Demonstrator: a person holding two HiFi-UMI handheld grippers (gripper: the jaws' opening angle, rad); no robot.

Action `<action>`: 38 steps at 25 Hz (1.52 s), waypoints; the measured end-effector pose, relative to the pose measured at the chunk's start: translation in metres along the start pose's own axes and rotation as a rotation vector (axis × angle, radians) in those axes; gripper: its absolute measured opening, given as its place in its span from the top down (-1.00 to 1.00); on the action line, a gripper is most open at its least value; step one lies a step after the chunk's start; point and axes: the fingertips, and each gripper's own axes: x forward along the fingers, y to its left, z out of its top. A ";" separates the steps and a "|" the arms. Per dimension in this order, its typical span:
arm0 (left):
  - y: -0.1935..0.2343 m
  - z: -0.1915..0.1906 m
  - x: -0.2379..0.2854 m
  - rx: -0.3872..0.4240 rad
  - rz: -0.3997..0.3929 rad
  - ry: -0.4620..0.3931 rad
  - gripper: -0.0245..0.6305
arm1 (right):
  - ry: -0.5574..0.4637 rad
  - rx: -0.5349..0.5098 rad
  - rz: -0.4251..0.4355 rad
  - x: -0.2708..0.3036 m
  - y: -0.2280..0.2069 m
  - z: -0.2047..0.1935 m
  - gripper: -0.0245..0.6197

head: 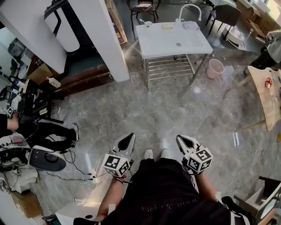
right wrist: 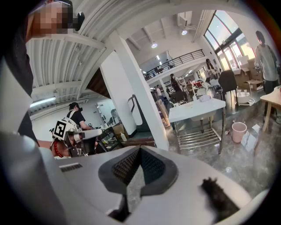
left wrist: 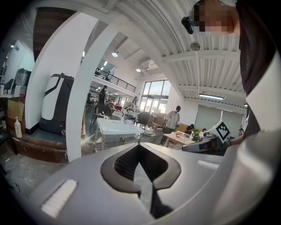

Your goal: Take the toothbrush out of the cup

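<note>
Neither a toothbrush nor a cup can be made out in any view. A white sink table (head: pixel 171 41) with a faucet (head: pixel 189 9) stands far ahead across the floor; the small items on it are too small to identify. It also shows as the white table (left wrist: pixel 115 127) in the left gripper view and the white table (right wrist: pixel 197 109) in the right gripper view. My left gripper (head: pixel 128 139) and right gripper (head: pixel 182 139) hang close to my waist, side by side, pointing forward. The left gripper (left wrist: pixel 138 145) and the right gripper (right wrist: pixel 140 148) each have their tips meeting, with nothing held.
A white pillar (head: pixel 103 35) rises left of the table. A pink bucket (head: pixel 214 68) sits on the floor by its right leg. A wooden table (head: pixel 267 94) stands at the right. A seated person (head: pixel 44 132) and floor cables (head: pixel 74 169) are at the left.
</note>
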 end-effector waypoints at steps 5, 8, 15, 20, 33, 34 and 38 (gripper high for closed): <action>-0.010 -0.004 0.003 0.005 -0.006 -0.004 0.90 | 0.008 -0.007 0.013 -0.006 -0.004 -0.005 0.89; -0.013 -0.003 0.004 0.009 -0.003 -0.004 0.90 | 0.007 -0.008 0.016 -0.008 -0.005 -0.005 0.89; -0.020 0.000 0.015 0.027 0.011 0.005 0.90 | -0.027 -0.046 0.021 -0.011 -0.018 0.002 0.89; -0.033 -0.013 0.022 0.027 0.030 0.031 0.90 | -0.020 -0.015 0.032 -0.018 -0.035 -0.017 0.89; -0.075 0.008 0.044 0.046 0.056 -0.008 0.90 | -0.026 -0.034 0.024 -0.056 -0.080 -0.001 0.89; -0.077 0.010 0.046 0.050 0.054 -0.009 0.90 | -0.023 -0.033 0.020 -0.057 -0.082 -0.002 0.89; -0.084 0.015 0.053 0.064 0.049 -0.009 0.90 | -0.014 -0.037 0.010 -0.061 -0.090 -0.002 0.89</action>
